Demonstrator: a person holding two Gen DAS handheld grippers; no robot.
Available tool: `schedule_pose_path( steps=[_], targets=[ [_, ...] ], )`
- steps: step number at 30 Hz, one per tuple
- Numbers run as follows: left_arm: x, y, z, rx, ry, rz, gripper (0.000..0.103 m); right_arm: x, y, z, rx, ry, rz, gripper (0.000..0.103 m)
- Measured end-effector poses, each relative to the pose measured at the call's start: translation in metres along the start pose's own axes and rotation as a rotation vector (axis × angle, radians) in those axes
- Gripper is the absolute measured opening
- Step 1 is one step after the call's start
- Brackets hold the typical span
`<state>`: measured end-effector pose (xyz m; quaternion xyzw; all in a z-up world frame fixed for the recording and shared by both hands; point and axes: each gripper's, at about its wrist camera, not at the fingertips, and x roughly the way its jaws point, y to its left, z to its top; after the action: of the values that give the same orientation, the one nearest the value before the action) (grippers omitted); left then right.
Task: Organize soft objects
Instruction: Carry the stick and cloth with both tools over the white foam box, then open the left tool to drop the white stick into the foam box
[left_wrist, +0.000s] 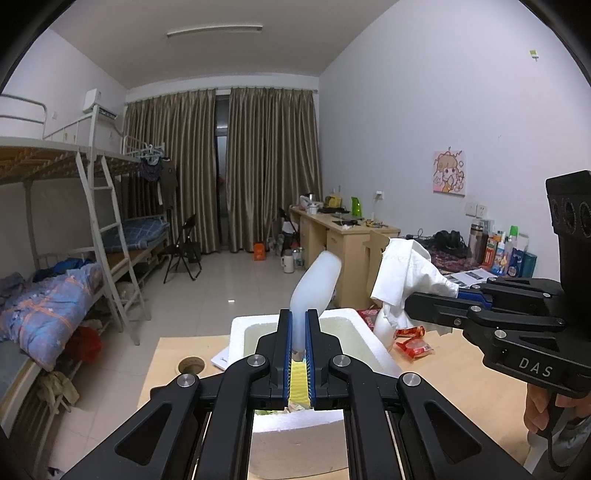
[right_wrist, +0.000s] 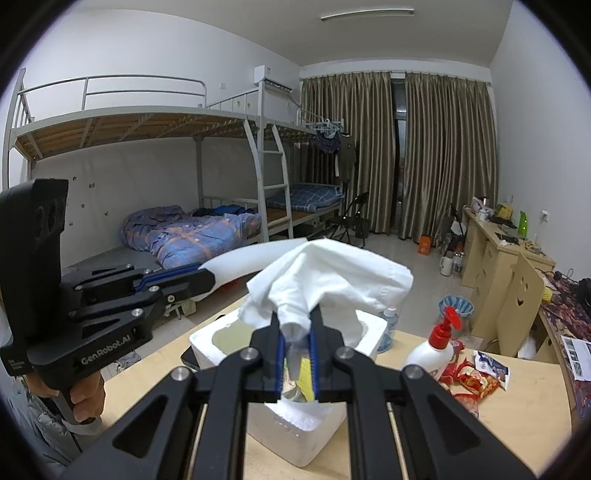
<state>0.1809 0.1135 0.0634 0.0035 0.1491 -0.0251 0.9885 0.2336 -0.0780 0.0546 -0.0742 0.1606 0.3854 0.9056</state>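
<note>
My left gripper (left_wrist: 299, 332) is shut on a smooth white soft object (left_wrist: 314, 286) that sticks up above the white foam box (left_wrist: 373, 343). It shows from the side in the right wrist view (right_wrist: 207, 282), with the white object (right_wrist: 251, 260) pointing right. My right gripper (right_wrist: 295, 332) is shut on a crumpled white tissue (right_wrist: 332, 284), held above the foam box (right_wrist: 314, 439). In the left wrist view the right gripper (left_wrist: 410, 306) comes in from the right with the tissue (left_wrist: 402, 273). A yellow item (left_wrist: 297, 384) lies inside the box.
The box stands on a light wooden table (right_wrist: 517, 424). To its right are a white pump bottle with a red top (right_wrist: 432, 350), red snack packets (right_wrist: 469, 380) and a clear bottle (right_wrist: 389, 325). A cable hole (left_wrist: 191, 364) is in the table at left. Bunk beds stand behind.
</note>
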Motion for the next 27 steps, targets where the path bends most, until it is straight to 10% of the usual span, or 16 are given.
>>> schedule_pose_path(
  steps=[27],
  targets=[
    [0.081,0.009,-0.021,0.002,0.191,-0.055,0.007,0.026,-0.017,0.003,0.034,0.062,0.009,0.014]
  ],
)
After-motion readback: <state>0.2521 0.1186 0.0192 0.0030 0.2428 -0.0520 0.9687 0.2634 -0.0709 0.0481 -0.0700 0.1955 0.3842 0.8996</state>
